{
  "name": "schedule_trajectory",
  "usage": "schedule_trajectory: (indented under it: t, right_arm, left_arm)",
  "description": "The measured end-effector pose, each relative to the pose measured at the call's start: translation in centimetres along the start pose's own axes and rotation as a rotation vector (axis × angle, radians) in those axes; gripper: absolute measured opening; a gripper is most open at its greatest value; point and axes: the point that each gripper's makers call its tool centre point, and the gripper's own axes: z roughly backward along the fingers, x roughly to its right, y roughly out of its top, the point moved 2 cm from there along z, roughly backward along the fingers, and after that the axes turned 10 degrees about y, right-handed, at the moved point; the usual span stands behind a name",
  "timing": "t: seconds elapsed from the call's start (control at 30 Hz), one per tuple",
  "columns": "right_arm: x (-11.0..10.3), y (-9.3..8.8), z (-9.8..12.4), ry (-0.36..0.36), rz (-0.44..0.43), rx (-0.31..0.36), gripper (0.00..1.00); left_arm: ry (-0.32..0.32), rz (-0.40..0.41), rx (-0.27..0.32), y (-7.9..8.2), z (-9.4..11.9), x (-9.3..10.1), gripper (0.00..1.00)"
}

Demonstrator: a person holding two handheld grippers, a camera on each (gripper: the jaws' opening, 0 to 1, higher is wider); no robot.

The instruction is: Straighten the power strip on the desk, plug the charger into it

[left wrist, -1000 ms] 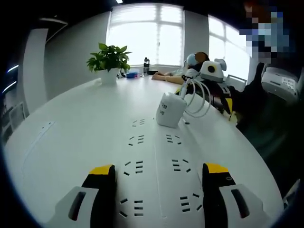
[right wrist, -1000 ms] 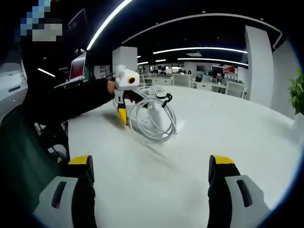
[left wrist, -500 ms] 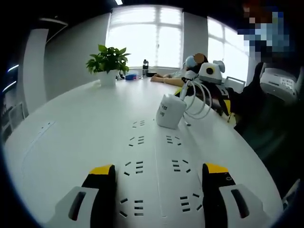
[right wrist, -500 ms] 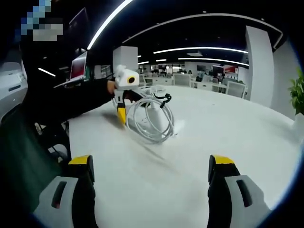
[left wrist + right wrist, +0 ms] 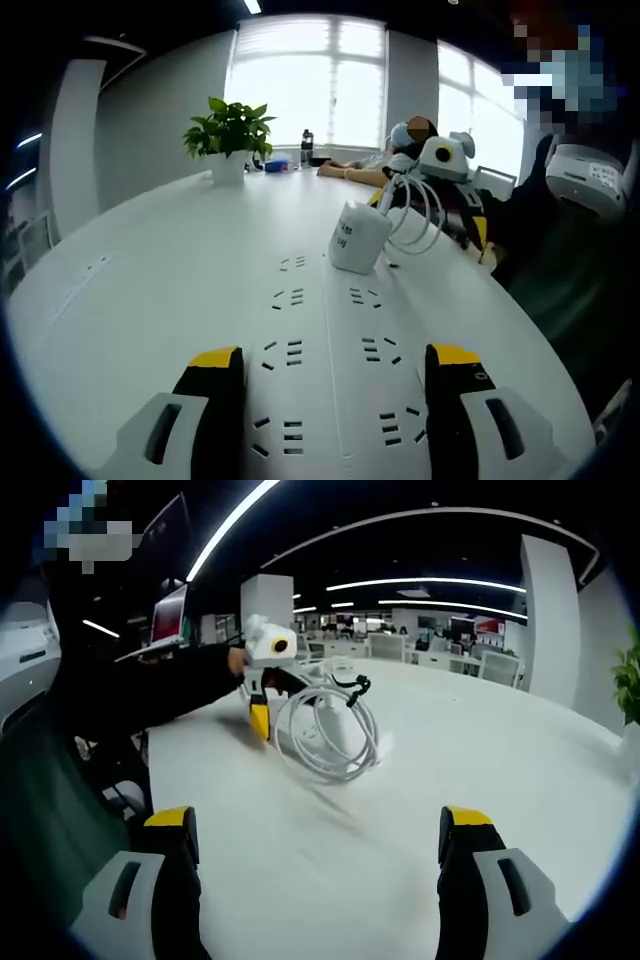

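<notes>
A wide white power strip (image 5: 325,330) with several sockets lies flat on the white desk (image 5: 150,270), running away from me. My left gripper (image 5: 328,355) is open, its yellow-tipped jaws standing either side of the strip. At the strip's far end stands a white charger block (image 5: 356,235) with its coiled white cable (image 5: 420,210). Beyond it the right gripper (image 5: 430,212) faces me. In the right gripper view my right gripper (image 5: 315,820) is open above bare desk. The cable coil (image 5: 325,735) lies ahead of it, with the left gripper (image 5: 259,718) just behind the coil.
A potted plant (image 5: 230,130) stands at the desk's far end, near a bottle (image 5: 307,140) and a person leaning on the desk (image 5: 385,160). The desk's curved edge (image 5: 520,300) runs on the right. A dark sleeve (image 5: 150,690) reaches in at the left.
Both views have shifted slightly with the hands. The strip, the charger and the coil have not visibly moved, and both grippers remain open.
</notes>
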Motion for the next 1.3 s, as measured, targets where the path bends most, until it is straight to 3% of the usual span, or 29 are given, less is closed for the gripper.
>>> schedule_trajectory:
  t: [1.17, 1.3]
  right_arm:
    - [-0.32, -0.32, -0.72, 0.0, -0.005, -0.015, 0.99]
    - [-0.36, -0.29, -0.82, 0.003, -0.009, -0.011, 0.99]
  left_arm:
    - [0.01, 0.003, 0.006, -0.44, 0.41, 0.27, 0.78]
    - [0.019, -0.004, 0.006, -0.48, 0.32, 0.08, 0.87]
